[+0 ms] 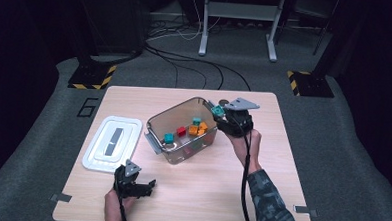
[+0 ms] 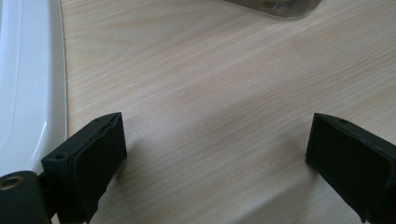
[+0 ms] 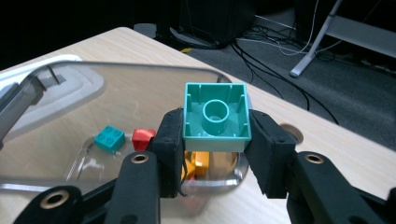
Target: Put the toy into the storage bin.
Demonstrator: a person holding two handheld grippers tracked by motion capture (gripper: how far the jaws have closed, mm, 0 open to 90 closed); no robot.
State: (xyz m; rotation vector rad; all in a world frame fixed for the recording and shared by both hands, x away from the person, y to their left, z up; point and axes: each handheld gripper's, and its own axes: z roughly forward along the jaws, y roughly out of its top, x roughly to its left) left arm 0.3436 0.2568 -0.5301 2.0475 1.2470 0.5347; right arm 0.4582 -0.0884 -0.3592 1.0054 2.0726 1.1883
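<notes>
On the pale wooden table (image 1: 260, 193), ringed by grey carpet and cables at twelve o'clock, the right gripper (image 3: 215, 140) clamps a teal brick (image 3: 215, 116) while the left gripper (image 2: 215, 154) gapes empty.

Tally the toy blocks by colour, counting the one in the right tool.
Teal blocks: 3, one held in the right tool, one and another in the bin
Red block: 1
Orange blocks: 2, bunched together, count uncertain
Total: 6

Your table (image 1: 190, 190) is evenly lit from above, the room behind dark; close views look soft, shadows faint.
</notes>
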